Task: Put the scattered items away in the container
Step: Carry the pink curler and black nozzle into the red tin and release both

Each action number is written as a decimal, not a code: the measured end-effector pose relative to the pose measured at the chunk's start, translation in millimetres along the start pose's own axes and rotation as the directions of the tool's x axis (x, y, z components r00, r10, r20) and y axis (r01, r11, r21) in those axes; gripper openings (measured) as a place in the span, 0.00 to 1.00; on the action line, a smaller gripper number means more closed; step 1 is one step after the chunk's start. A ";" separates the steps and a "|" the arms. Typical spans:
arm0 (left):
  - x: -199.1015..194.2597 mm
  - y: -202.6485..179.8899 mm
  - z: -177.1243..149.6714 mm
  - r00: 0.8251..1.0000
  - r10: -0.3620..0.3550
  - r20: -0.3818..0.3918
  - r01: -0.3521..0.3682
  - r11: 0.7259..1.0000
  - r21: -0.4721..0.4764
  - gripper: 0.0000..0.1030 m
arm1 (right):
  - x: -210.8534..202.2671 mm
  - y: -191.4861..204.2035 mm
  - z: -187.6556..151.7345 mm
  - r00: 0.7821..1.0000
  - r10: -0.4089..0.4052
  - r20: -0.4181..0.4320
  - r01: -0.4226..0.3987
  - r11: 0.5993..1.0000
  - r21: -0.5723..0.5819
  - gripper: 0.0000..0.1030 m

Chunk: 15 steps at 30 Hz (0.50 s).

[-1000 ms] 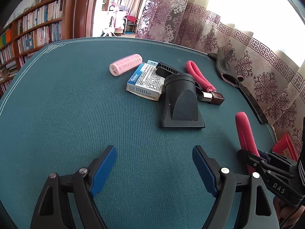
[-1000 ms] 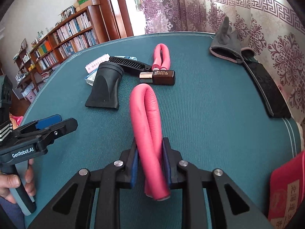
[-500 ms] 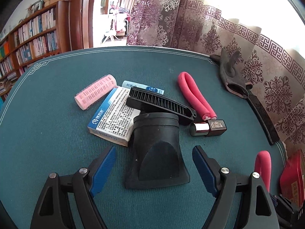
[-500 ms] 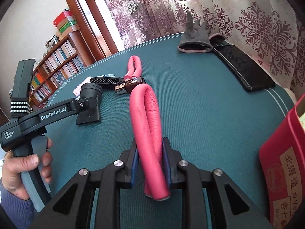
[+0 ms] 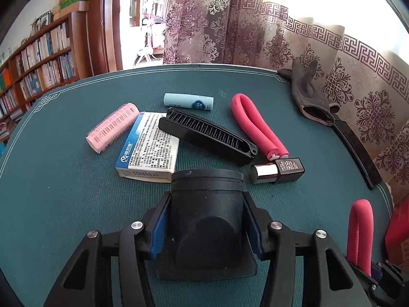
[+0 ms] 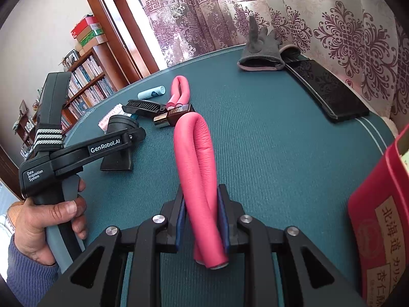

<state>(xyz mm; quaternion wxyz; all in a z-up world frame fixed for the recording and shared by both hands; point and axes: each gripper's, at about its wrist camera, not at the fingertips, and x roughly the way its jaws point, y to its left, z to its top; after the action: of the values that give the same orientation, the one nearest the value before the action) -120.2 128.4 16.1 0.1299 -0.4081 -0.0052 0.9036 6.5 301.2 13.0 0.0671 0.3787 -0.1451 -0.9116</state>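
Left wrist view
Left gripper (image 5: 205, 226): jaws closing around the black dryer nozzle (image 5: 207, 220), blue pads against its two sides.
Nozzle: lies on the green table (image 5: 64, 192), wide flat end toward the camera.
Beyond it: white-blue box (image 5: 149, 148), pink hair roller (image 5: 112, 130), black folding comb (image 5: 207, 136), pale blue tube (image 5: 189, 101), bent pink foam curler (image 5: 255, 128), lipstick (image 5: 277, 170).
Table's far right: grey glove (image 5: 309, 89), black flat case (image 5: 358, 151).

Right wrist view
Right gripper (image 6: 202, 227): jaws pinching a folded pink foam rod (image 6: 196, 163), held upright above the table.
Container: red box (image 6: 378, 220) at the right edge.
Person's hand (image 6: 48, 220): grips the left gripper's handle.
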 end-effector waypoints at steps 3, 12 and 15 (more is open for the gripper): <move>-9.0 5.4 -7.8 1.000 -0.031 -0.004 0.031 0.999 -0.031 0.53 | -0.4 -1.6 0.2 1.000 0.004 0.006 -0.004 1.000 0.010 0.24; -57.7 9.0 -28.9 0.994 -0.100 0.034 0.101 0.995 -0.025 0.53 | -18.8 8.2 5.6 0.994 -0.073 0.084 0.074 0.997 -0.014 0.24; -71.3 10.1 -34.6 0.992 -0.119 0.040 0.119 0.993 -0.012 0.53 | -44.5 19.7 8.8 0.988 -0.080 0.135 0.085 0.996 -0.037 0.24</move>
<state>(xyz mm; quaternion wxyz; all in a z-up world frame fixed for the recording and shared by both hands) -51.8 98.3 44.4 0.1804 -0.3903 -0.0386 0.9020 31.9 294.7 55.0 0.0273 0.3209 -0.1142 -0.9398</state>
